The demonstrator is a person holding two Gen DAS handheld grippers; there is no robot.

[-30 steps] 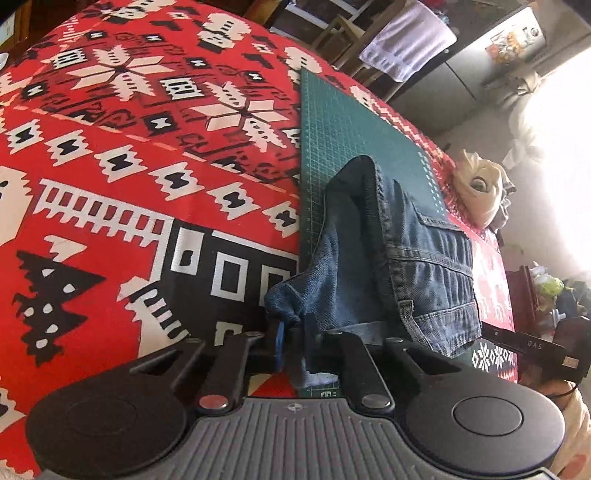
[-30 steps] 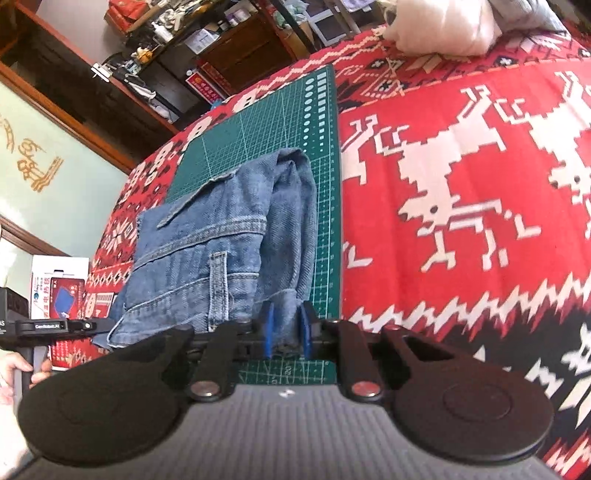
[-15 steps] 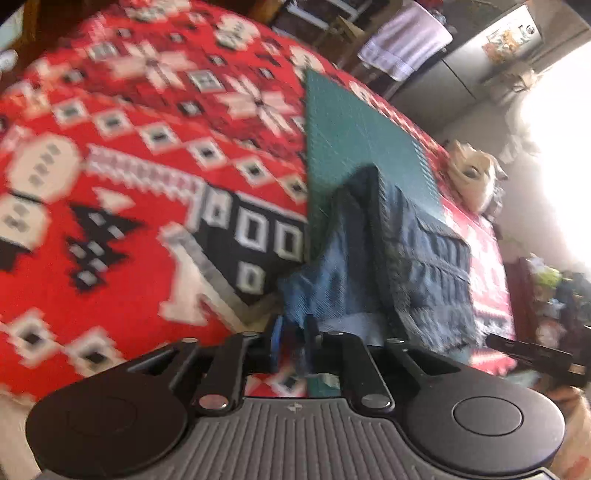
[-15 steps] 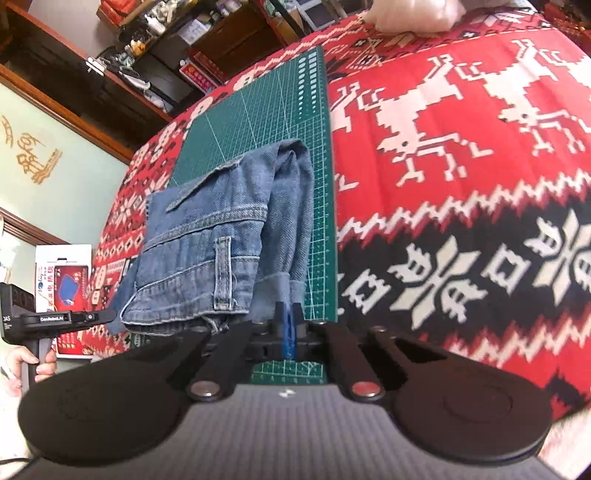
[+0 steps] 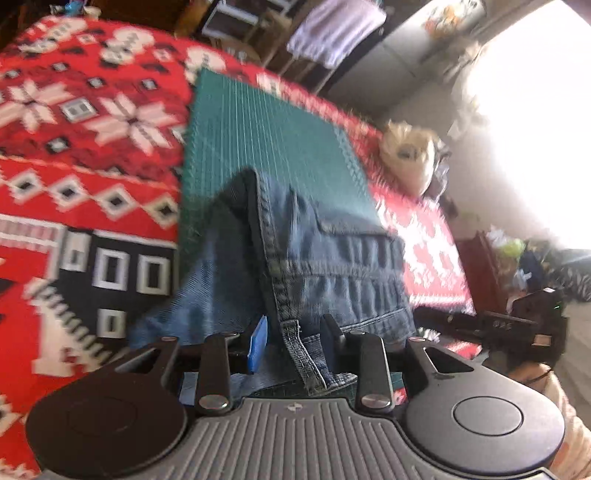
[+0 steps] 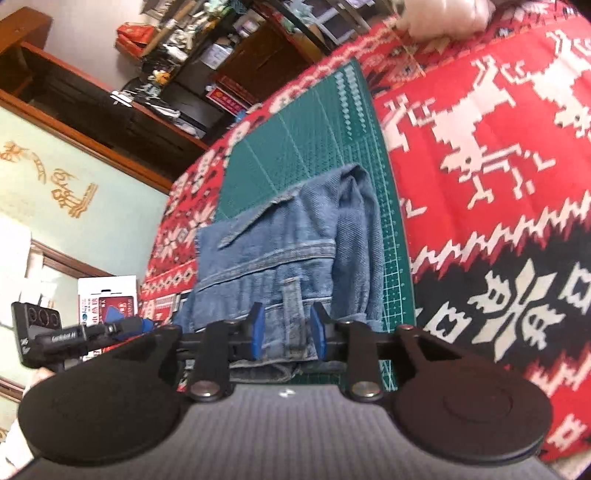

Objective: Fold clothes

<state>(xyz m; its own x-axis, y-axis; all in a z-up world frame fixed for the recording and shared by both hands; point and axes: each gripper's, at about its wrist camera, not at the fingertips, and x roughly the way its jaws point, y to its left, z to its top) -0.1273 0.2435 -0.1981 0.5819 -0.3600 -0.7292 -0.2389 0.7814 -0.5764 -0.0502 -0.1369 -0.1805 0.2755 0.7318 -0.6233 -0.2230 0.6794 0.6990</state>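
letting go: both tongs have just been opening, left tongs (image 5: 293,341) and right tongs (image 6: 286,330) now narrowly parted with the near hem between the pads, not pinched. jeans (image 6: 291,251) lie folded on the green mat (image 5: 266,147) over the red blanket (image 6: 480,147). fold looks mostly done; maybe one more fold or tidy left.

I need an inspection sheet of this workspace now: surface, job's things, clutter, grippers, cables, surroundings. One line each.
Surface: red patterned blanket with a green cutting mat on it.
Job's things: folded denim jeans lying on the mat.
Clutter: pale bundle on the blanket beyond the mat.
Grippers: left gripper and right gripper have just been opening; jaws stand apart, denim between them, pads not pressing.
Cables: nothing seen.
Surroundings: crowded dark shelves; white box; hanging towel.
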